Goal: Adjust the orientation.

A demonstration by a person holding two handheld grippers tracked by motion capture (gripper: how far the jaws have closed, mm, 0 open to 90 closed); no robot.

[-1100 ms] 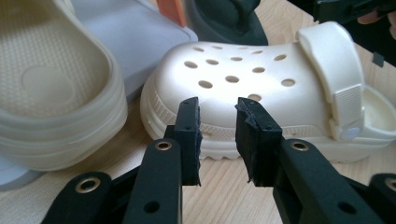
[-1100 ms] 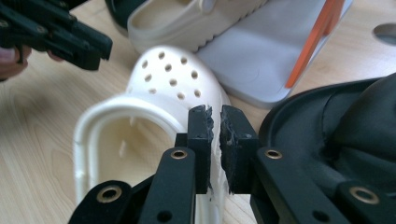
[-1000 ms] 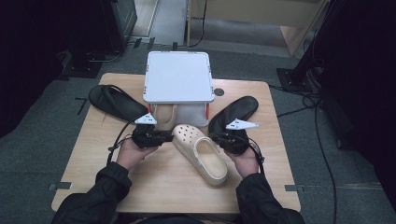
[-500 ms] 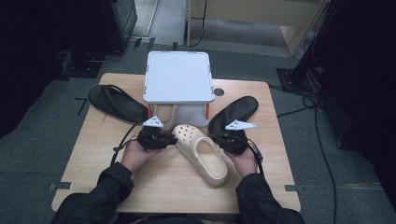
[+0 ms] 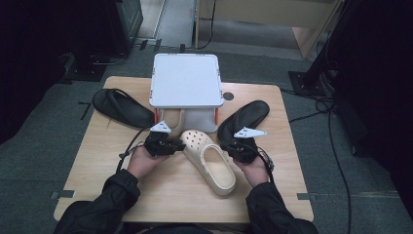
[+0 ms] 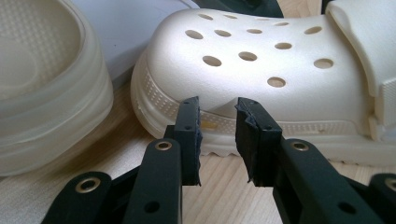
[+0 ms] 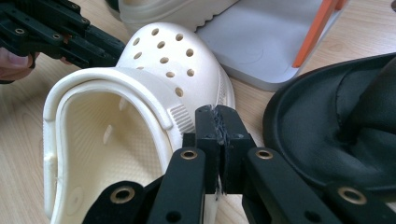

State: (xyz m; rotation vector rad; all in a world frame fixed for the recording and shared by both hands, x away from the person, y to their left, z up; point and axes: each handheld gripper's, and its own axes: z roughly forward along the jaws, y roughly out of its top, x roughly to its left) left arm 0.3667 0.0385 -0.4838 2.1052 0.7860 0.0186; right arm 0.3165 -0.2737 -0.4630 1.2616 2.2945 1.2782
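A cream clog (image 5: 210,162) with holes in its toe lies mid-table, toe toward the far side. My left gripper (image 5: 179,145) points at the toe from the left. In the left gripper view its jaws stand a little apart (image 6: 218,117) just in front of the clog's sole edge (image 6: 261,70), with nothing between them. My right gripper (image 5: 230,146) sits at the clog's right side near the strap. Its jaws have just been closing and now meet (image 7: 217,114) beside the clog's wall (image 7: 154,70), with nothing seen between them.
A white-topped rack (image 5: 185,80) with orange legs stands at the far middle, and a second cream clog (image 5: 171,118) is tucked under it. One black slipper (image 5: 122,108) lies at the far left and another (image 5: 246,118) lies right behind my right gripper.
My left gripper has edged to the right, closer to the clog's toe. The clog and the right hand have stayed put.
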